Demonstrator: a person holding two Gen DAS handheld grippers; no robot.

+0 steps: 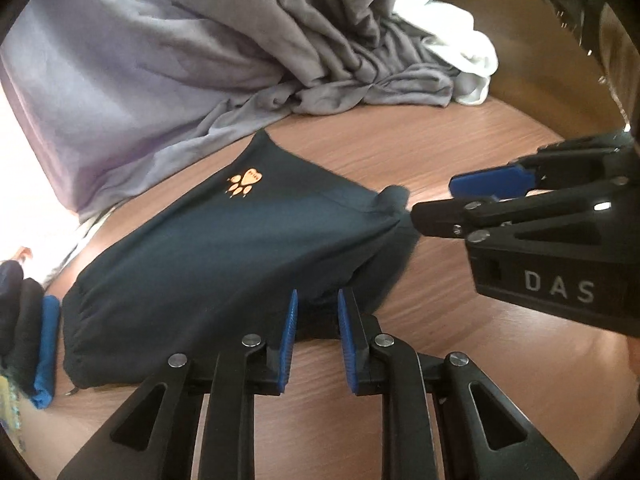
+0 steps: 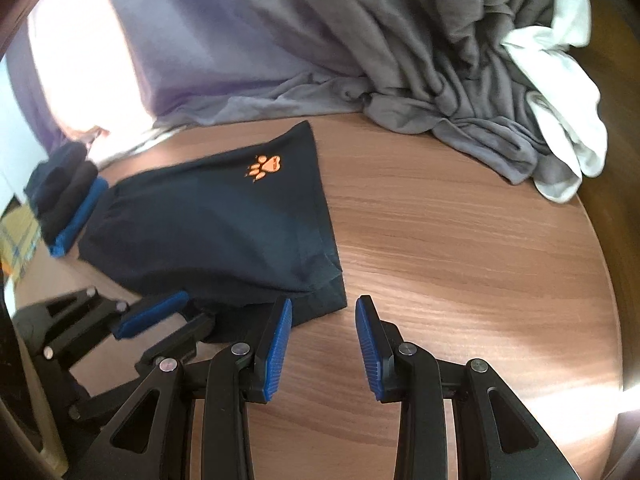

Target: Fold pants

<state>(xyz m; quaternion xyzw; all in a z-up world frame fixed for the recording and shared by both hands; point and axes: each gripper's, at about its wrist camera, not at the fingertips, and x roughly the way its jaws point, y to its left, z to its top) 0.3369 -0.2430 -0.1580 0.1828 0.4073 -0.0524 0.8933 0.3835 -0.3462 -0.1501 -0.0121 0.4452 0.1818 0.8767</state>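
both jaws parted, pants (image 2: 216,224) edge just ahead, on table (image 2: 460,240)

- The left gripper (image 1: 317,342) sits at the bottom centre of its own view, fingers pointing up the frame, blue pads (image 1: 289,340) parted by a narrow gap.
- In the right wrist view it lies at lower left (image 2: 176,320), tilted, fingers pointing to the upper right.
- The right gripper (image 2: 324,350) stands at bottom centre of its own view, jaws spread wide.
- It enters the left wrist view from the right edge (image 1: 436,198), fingers pointing left and apart.
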